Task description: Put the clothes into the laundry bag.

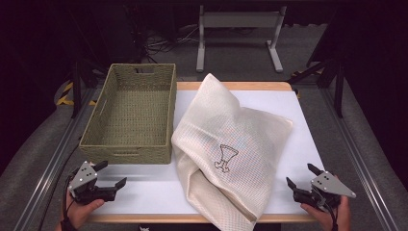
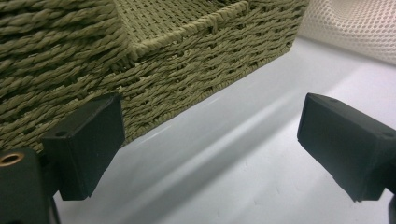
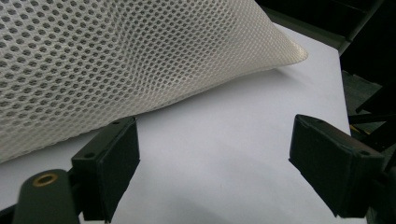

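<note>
- Currently both grippers are held at the near table edge, jaws spread wide, nothing gripped: left gripper, right gripper.
- Mesh cloth lies between them, nearer the right gripper; long axis runs near-right to far-left.
- Woven basket sits far-left, touching the cloth.
- No readable text; a printed emblem, possibly a goblet.

A white table with a wooden edge carries the work. Beyond it, a grey metal stand rests on the dark floor.
</note>
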{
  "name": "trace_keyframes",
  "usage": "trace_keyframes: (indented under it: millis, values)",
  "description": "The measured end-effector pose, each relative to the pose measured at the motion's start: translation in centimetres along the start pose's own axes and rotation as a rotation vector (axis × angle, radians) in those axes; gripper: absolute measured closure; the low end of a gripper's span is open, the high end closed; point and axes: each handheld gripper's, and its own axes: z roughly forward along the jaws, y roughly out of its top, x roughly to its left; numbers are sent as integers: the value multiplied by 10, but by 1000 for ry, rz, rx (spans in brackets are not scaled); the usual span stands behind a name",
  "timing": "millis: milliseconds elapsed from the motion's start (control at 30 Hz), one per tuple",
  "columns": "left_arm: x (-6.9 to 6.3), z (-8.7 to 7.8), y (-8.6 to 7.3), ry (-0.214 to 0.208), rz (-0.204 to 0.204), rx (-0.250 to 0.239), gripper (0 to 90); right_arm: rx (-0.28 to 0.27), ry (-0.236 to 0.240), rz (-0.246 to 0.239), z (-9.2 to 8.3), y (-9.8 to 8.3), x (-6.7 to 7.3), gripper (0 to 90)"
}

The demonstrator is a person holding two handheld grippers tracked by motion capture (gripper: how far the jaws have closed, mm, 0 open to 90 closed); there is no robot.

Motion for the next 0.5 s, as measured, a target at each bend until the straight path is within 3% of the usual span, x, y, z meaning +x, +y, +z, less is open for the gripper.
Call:
trace_keyframes:
  millis: [500]
  values:
    - [0,1,0,3,-1,4,64,3,4,-12,1,1,3,163]
